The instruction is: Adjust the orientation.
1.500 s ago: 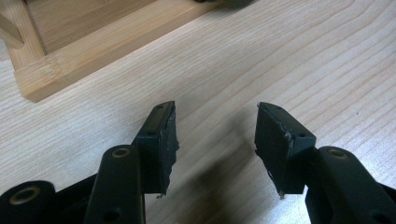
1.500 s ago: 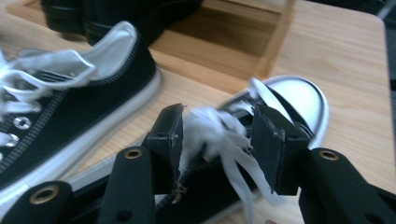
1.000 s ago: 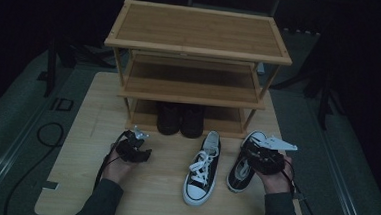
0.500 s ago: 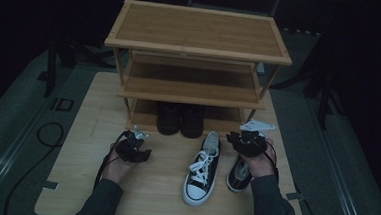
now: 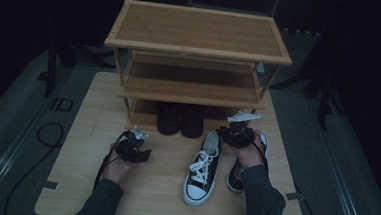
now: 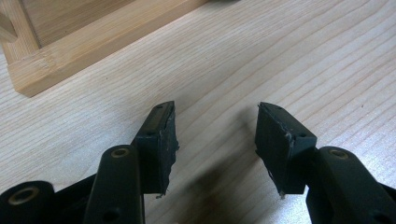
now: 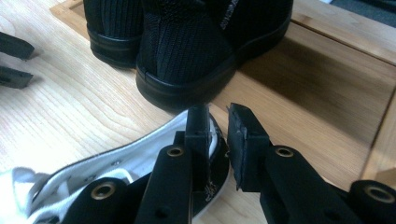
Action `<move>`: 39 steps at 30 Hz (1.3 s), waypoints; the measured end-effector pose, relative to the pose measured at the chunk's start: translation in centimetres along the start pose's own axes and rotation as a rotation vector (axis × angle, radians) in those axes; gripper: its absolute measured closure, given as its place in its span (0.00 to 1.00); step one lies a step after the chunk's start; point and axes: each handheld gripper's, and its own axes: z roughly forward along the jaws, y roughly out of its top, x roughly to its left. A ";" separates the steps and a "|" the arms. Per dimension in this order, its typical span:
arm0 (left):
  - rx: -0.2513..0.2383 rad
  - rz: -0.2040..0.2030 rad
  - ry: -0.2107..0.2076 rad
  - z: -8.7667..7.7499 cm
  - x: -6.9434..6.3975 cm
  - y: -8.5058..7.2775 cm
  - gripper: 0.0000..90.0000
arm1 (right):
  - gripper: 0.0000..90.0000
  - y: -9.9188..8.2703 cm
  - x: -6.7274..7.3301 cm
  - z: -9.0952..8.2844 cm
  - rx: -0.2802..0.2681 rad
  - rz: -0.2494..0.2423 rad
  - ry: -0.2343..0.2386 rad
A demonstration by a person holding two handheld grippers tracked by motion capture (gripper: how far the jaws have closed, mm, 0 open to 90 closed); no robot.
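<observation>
While the left gripper (image 5: 143,153) rests low over the wooden board (image 5: 89,126), its jaws stand apart with nothing between them. The left gripper view shows bare wood grain in the gap of that gripper (image 6: 215,112), with a corner of the shoe rack (image 6: 93,42) just beyond the tips.

The right gripper (image 5: 225,133) sits at the heel end of the middle sneaker (image 5: 202,171). This is a black shoe with a white sole, a white toe cap and white laces. It lies flat on the board, toe toward the person and heel near the rack's foot.

In the right gripper view, the right gripper (image 7: 218,112) has one jaw inside the heel opening and the other outside. The jaws have just been closing. The heel wall of the sneaker (image 7: 93,172) is between them, and the gap is narrow enough that the pads look clamped on it.

A second sneaker (image 5: 235,179) of the same kind lies just to the right, partly covered by the right hand and sleeve.

A pair of black shoes (image 5: 180,119) stands on the lowest shelf of the shoe rack (image 5: 198,33), heels outward. They are just ahead of the gripped heel, and the nearer shoe is close to the jaw tips. The rack's upper two shelves are of the same pale wood as the board.

The left gripper's jaw tips show at the left edge of the right gripper view, well apart from the sneaker.
</observation>
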 end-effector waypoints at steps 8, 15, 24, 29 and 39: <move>0.002 0.002 -0.002 0.0 0.0 0.0 0.54 | 0.83 1.0 0.3 1.9 0.065 -0.033 -0.017; 0.004 0.002 -0.004 0.0 0.0 0.0 0.54 | 0.93 1.1 0.4 2.5 0.113 -0.054 -0.040; 0.004 0.006 -0.008 0.0 -0.1 0.0 0.54 | 0.96 -0.2 -1.7 0.8 0.080 0.066 -0.123; 0.000 0.020 -0.015 -0.1 -0.6 0.2 0.55 | 1.00 -0.6 -2.5 -0.3 0.045 0.120 -0.204; -0.028 0.066 -0.057 -1.1 -2.1 1.1 0.58 | 1.00 0.2 -3.8 -2.7 0.026 0.132 -0.159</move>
